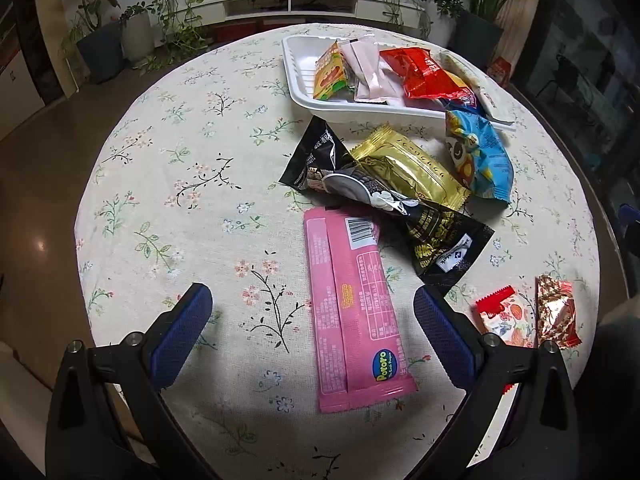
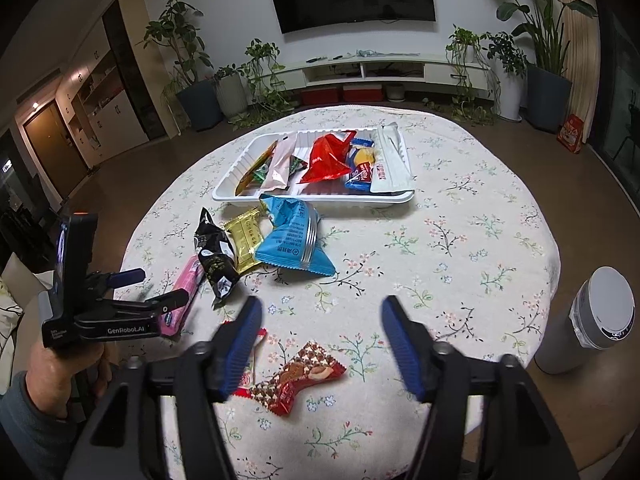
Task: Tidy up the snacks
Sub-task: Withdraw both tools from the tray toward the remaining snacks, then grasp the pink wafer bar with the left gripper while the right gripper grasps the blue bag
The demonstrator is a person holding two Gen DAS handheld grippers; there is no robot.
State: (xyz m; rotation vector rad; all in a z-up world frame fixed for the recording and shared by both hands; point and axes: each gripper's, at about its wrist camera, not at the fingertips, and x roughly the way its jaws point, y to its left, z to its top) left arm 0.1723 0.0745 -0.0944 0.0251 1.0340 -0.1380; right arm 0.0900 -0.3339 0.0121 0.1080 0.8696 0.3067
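A white tray at the table's far side holds several snack packets; it also shows in the right wrist view. In front of it lie a black packet, a gold packet, a blue packet and a long pink packet. My left gripper is open, its fingers either side of the pink packet, above it. My right gripper is open and empty above a red-brown wrapped snack. The left gripper also shows in the right wrist view.
A small red-white packet and the red-brown snack lie near the table's near right edge. A grey cylinder stands beside the table on the right. Plants and a TV shelf stand beyond the round floral tablecloth.
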